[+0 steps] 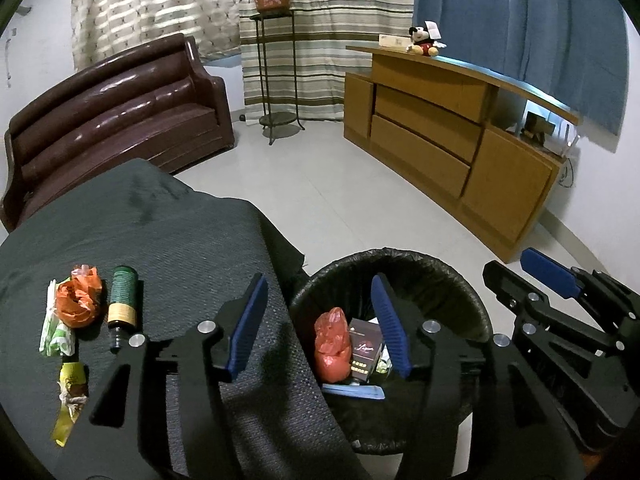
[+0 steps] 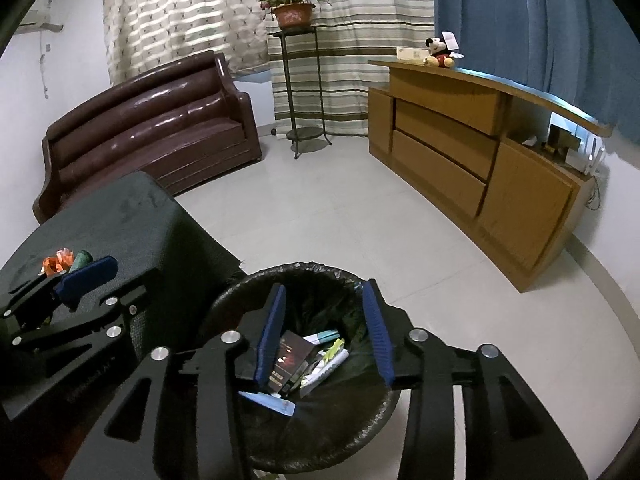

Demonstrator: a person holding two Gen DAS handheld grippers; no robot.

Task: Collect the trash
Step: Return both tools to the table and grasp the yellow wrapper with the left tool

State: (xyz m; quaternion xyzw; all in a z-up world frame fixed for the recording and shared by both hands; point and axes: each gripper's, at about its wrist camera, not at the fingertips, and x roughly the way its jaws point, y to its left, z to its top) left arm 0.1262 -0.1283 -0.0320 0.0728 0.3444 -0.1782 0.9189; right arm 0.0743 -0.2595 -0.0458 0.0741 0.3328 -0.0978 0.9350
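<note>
A cursive word, possibly "Logan", is being shown on the dark box [image 1: 365,350] in the bin [image 1: 472,304], its smaller print being illegible.

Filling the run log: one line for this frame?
left gripper: open, empty | right gripper: open, over trash bin | in bin: red bag, dark box | on table: orange bag, green bottle

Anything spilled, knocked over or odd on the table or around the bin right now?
Nothing spilled. The green bottle lies on its side on the table beside the orange wrapper, with the other uncollected trash. The bin stands upright, with nothing visible on the floor beside it.
</note>
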